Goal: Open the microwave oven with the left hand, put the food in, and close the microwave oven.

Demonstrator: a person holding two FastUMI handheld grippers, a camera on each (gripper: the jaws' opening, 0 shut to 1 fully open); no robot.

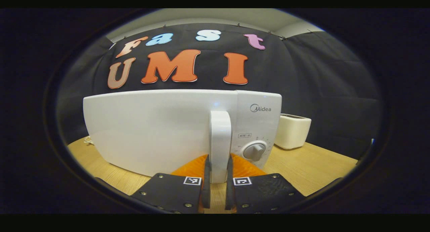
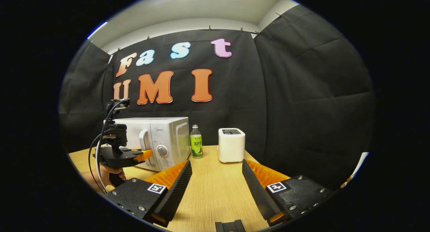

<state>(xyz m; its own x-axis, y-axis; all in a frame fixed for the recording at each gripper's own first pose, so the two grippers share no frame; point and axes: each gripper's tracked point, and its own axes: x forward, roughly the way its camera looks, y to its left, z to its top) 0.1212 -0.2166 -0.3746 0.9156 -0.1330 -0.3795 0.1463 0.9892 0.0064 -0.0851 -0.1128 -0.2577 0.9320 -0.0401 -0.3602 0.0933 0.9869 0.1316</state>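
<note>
Left gripper (image 1: 217, 178) fingers pinching door handle (image 1: 220, 144) of microwave (image 1: 151, 131), one finger each side, low on handle. Dial (image 1: 254, 150) just right of fingers; door appears closed. Right gripper (image 2: 216, 185) fingers spread wide, holding nothing, above bare bench (image 2: 215, 191). Beyond them: bottle (image 2: 196, 141), white toaster-like box (image 2: 231, 144); left gripper (image 2: 142, 154) at handle, farther off left. Food item not identifiable.

Risks, judged: grip low on handle may slip on pull; light microwave may slide across bench rather than door releasing; straight pull fights door's swing arc.
</note>
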